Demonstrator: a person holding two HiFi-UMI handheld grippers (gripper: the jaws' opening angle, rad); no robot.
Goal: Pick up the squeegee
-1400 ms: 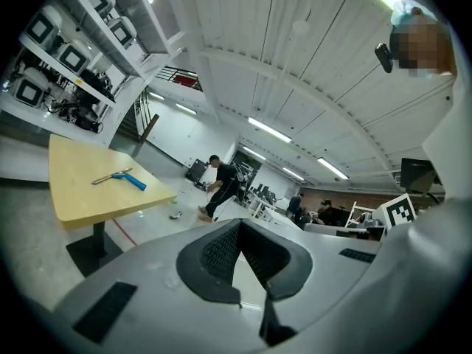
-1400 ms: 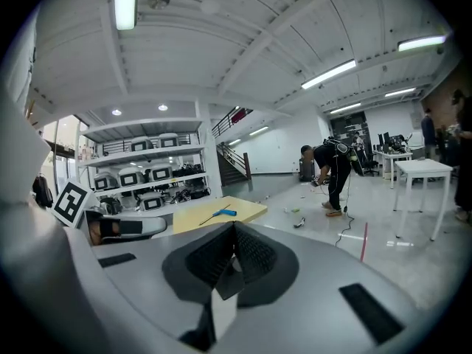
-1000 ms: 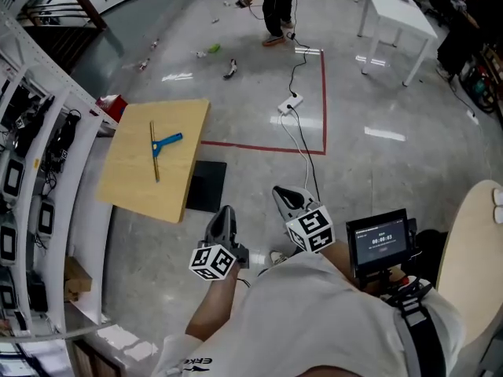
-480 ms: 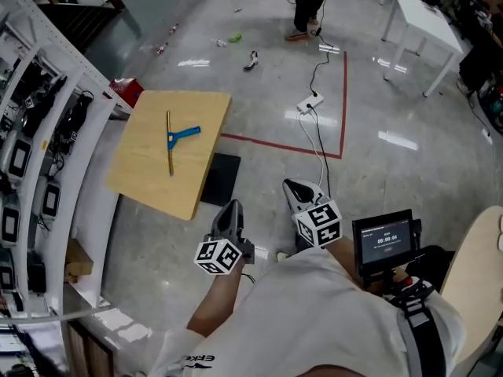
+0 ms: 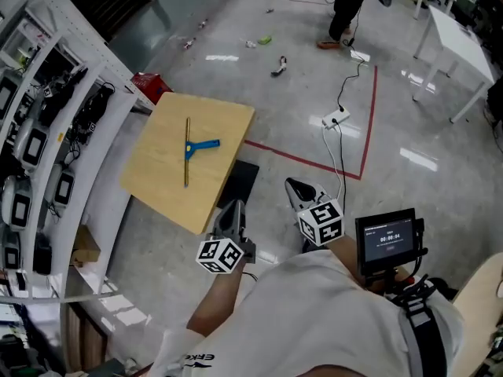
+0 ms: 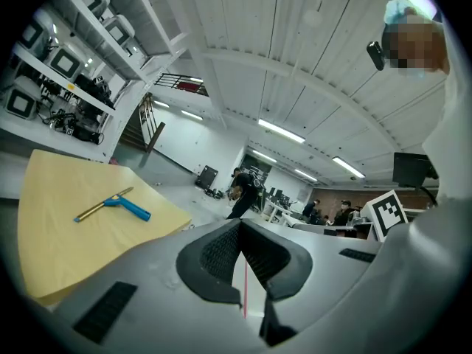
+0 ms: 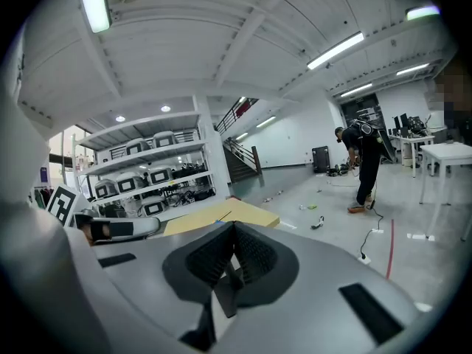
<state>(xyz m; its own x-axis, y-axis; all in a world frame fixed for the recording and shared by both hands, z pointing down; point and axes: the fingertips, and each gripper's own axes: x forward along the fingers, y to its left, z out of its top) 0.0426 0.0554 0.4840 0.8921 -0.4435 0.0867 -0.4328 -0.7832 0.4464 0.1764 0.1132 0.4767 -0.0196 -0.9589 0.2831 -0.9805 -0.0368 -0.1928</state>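
Hovering side by side above glossy grey floor, the left gripper (image 5: 232, 213) and right gripper (image 5: 302, 195) both have their grey, ridged jaws closed together with nothing between them. Just beyond the left one stands a square, pale wooden table (image 5: 157, 191). The squeegee (image 5: 188, 149), a slim brass-coloured bar with a short blue handle, lies flat near the tabletop's middle, well apart from both grippers. White metal shelving (image 5: 59, 124) crowds the table's left edge. Open floor spreads to the right, crossed by red tape (image 5: 306, 162) and a white cable (image 5: 338, 151)
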